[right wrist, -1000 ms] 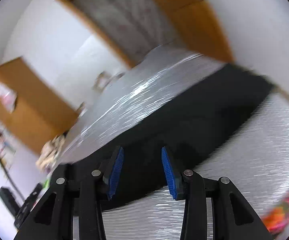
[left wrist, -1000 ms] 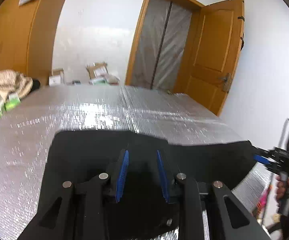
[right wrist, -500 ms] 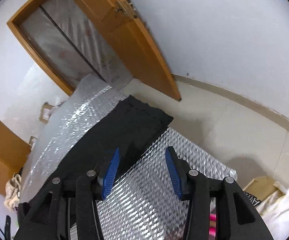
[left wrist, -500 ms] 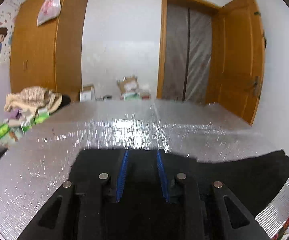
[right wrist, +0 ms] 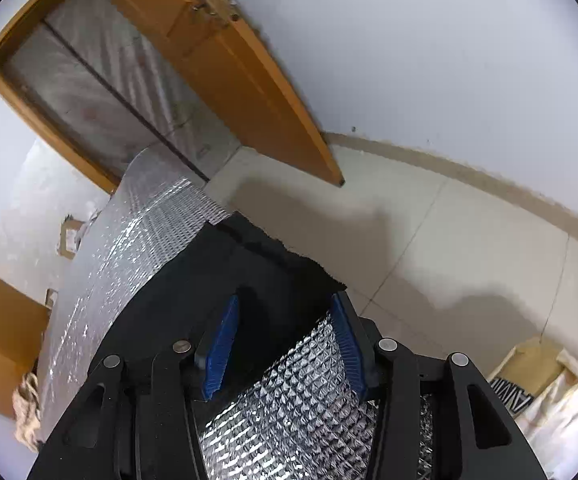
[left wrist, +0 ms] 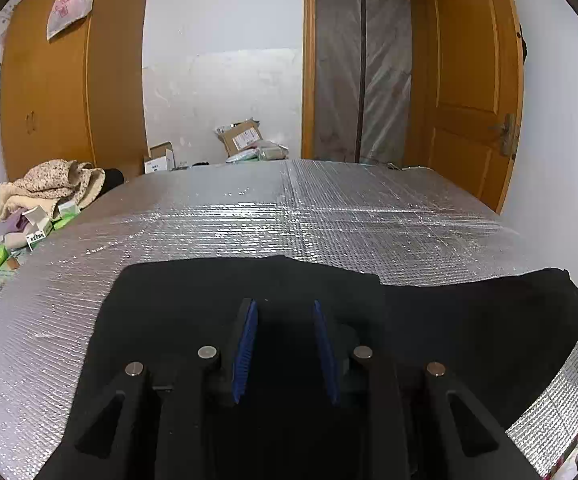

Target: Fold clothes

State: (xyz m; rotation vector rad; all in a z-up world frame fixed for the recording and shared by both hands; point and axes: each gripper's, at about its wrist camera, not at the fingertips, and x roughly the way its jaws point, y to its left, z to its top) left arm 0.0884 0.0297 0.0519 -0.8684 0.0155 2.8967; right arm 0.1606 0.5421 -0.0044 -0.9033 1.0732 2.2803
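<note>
No legible writing; black garment [left wrist: 449, 320] flat on foil sheet [left wrist: 289, 220], left gripper [left wrist: 285, 344] half-open over it gripping nothing, right gripper [right wrist: 285, 344] wide at its corner; only left view shows wardrobe [left wrist: 69, 80].

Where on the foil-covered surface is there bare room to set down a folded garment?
The foil surface is bare between the black garment and the far edge near the doorway. A bare strip runs left of the garment. The near right corner is crowded: garment, right gripper.
</note>
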